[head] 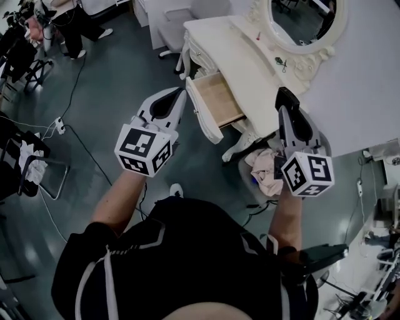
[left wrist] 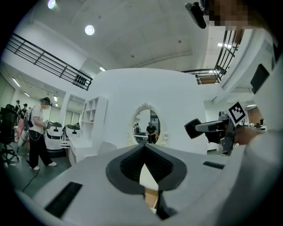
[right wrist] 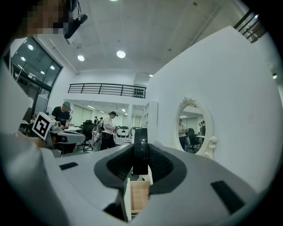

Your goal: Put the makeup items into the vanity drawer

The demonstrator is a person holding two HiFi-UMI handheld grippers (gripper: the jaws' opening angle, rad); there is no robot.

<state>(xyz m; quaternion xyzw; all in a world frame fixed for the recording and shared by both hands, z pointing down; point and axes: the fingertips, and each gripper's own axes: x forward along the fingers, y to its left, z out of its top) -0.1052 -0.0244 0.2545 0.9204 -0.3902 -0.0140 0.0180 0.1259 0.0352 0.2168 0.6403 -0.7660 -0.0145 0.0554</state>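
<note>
My right claw (head: 285, 107) is pinching a black compact (head: 287, 95). In the right gripper view the claw (right wrist: 140, 155) stands partly spread, with both pads pressed on the compact (right wrist: 140, 143). The compact sits edge-on and upright between them and sticks out past the tips. From the left gripper view I see its flat, squarish face (left wrist: 193, 129) out at the front of that claw.

My left claw (head: 180, 94) is pressed together. In its own view the tips (left wrist: 143, 147) meet with nothing between them, and only a narrow gap widens behind them.

The compact is up in the air, not in the drawer (head: 219, 100). From the head view it hangs over the near edge of the white worktop (head: 240, 56), off to the right of the drawer. The drawer is pulled out, with its wooden bottom showing. The left claw hangs on the drawer's other side, its tips near the corner of the drawer front, and I cannot tell whether they touch it.

Both claws point toward the vanity, and each gripper view shows the drawer's wood just below the tips (right wrist: 139, 196) (left wrist: 151, 198). The oval mirror (head: 306, 19) stands at the back of the worktop.
</note>
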